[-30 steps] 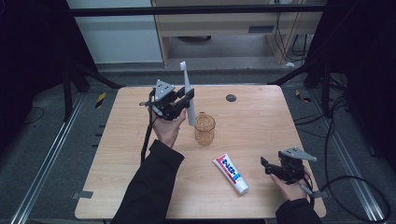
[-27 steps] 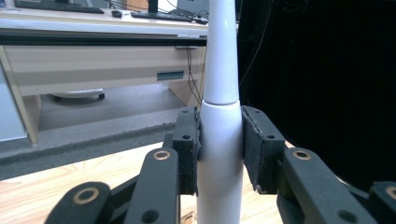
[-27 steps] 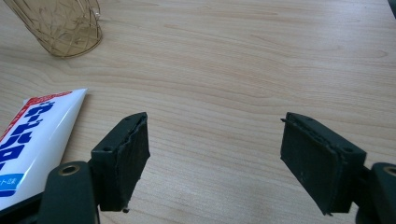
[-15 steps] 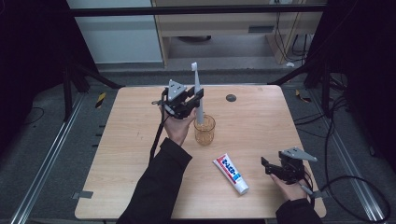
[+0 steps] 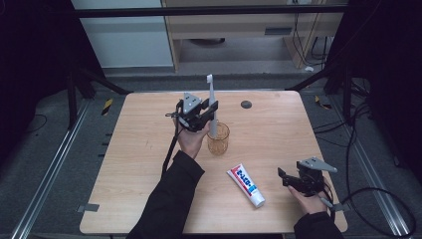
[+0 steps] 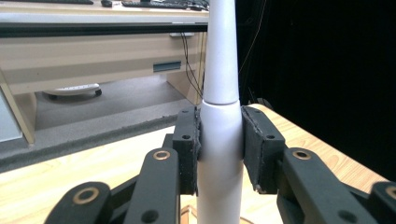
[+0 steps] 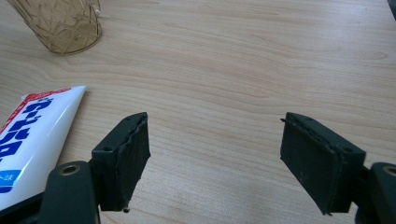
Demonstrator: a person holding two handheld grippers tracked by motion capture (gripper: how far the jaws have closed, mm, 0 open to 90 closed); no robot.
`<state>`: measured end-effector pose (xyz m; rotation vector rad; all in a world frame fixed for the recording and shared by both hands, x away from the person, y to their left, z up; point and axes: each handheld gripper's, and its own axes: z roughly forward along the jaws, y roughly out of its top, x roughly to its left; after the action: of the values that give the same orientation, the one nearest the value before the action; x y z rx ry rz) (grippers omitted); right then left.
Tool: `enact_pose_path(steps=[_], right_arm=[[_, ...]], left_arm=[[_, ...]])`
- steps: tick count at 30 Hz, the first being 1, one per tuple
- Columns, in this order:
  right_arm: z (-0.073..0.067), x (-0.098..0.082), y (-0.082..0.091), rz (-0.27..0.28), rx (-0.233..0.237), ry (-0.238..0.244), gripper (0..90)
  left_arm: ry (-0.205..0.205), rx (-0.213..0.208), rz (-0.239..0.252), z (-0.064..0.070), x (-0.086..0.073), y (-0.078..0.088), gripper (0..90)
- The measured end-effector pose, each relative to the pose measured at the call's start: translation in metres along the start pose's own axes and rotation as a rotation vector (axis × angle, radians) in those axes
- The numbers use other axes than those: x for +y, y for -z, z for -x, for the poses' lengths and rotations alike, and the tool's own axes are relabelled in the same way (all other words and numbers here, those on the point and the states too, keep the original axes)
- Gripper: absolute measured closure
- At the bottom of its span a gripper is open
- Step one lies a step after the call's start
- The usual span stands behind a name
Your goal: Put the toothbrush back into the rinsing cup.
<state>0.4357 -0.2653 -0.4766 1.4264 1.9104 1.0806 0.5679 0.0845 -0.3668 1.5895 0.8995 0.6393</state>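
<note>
step: we read this as dropping the toothbrush (image 5: 211,102) into the cup (image 5: 218,138); not yet in as far as we can tell.
left tool (image 5: 205,113): clenched on the toothbrush; in the left gripper view both pads press the white handle (image 6: 220,140) from either side.
toothbrush place: upright, bristle end on top, lower end at the cup's rim on the side toward the left hand; we can't tell whether the tip is already inside.
long axis: near vertical, so it lines up with the cup's open mouth.
key relation: the cup sits right below and just beside the left tool, on the side toward the right tool; we judge the next move is a short drop straight down, maybe a small nudge over the mouth.
right tool (image 5: 293,180): released, jaws wide with only bare worktop (image 7: 233,70) between them; well apart from the cup, toward the person.
toothpaste (image 5: 246,185): flat on the worktop between cup and right tool, just beside the right tool's jaw in the right gripper view (image 7: 32,135); untouched.
nearer hand: left, by far; it is already over the cup.
risk: we think the cup is light and could tip if the handle catches the rim.
</note>
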Motion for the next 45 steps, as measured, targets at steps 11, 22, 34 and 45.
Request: enact_pose_path(steps=[11, 22, 34, 45], right_arm=[[0.000, 0.000, 0.000, -0.002, -0.004, 0.003, 24.1], [-0.001, 0.000, -0.001, -0.003, -0.004, 0.011, 24.0], [-0.002, 0.000, -0.001, -0.005, -0.005, 0.008, 24.0], [-0.002, 0.000, -0.001, -0.004, -0.005, 0.012, 24.0]], left_arm=[[0.001, -0.008, -0.026, -0.002, -0.027, -0.002, 67.7], [-0.005, -0.023, -0.042, 0.000, -0.048, -0.002, 67.7], [-0.031, -0.033, -0.063, -0.001, -0.060, -0.001, 67.6], [-0.040, -0.051, -0.081, 0.001, -0.068, -0.003, 67.4]])
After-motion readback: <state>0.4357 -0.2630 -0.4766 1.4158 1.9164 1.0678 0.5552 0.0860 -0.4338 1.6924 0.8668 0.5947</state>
